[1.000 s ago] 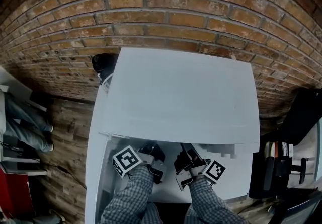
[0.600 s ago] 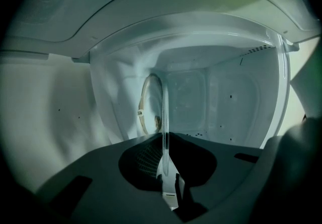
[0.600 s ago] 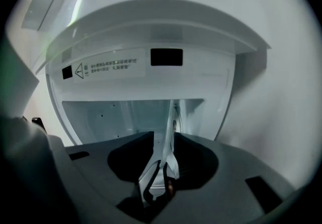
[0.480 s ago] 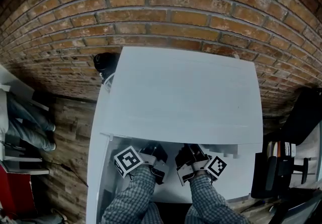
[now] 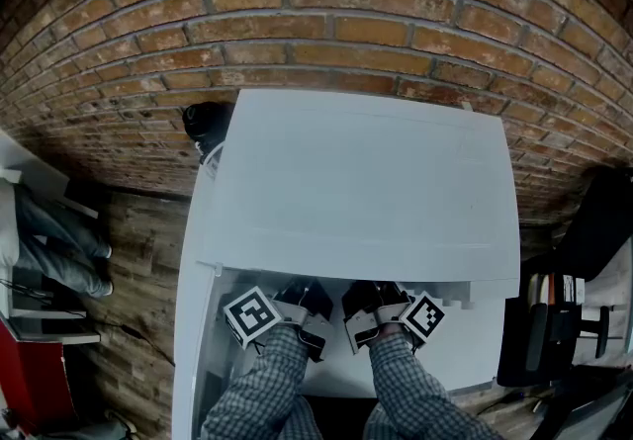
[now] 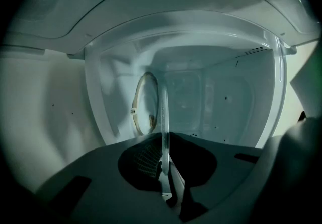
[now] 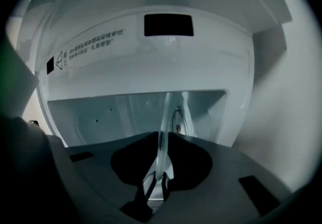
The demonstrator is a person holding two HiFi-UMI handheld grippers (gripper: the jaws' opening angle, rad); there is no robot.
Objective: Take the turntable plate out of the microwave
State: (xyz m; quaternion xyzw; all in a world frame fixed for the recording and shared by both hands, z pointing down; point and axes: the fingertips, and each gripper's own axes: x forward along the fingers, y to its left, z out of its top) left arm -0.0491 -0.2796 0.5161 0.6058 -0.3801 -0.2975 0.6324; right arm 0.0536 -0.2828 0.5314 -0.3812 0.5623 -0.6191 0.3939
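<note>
With the turntable plate [image 6: 163, 109] edge-on inside the microwave [image 5: 356, 181] cavity, straight ahead of both grippers, your left gripper [image 6: 165, 148] clamps its near rim and the jaws of your right gripper [image 7: 161, 141] are closing on it, so withdraw straight through the microwave front.

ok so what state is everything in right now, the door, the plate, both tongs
microwave: top bare, both arms reaching into it
door: open
turntable plate: not yet out, rim between both tongs
left tongs: shut on the plate's rim
right tongs: closing, the plate's rim between them
</note>
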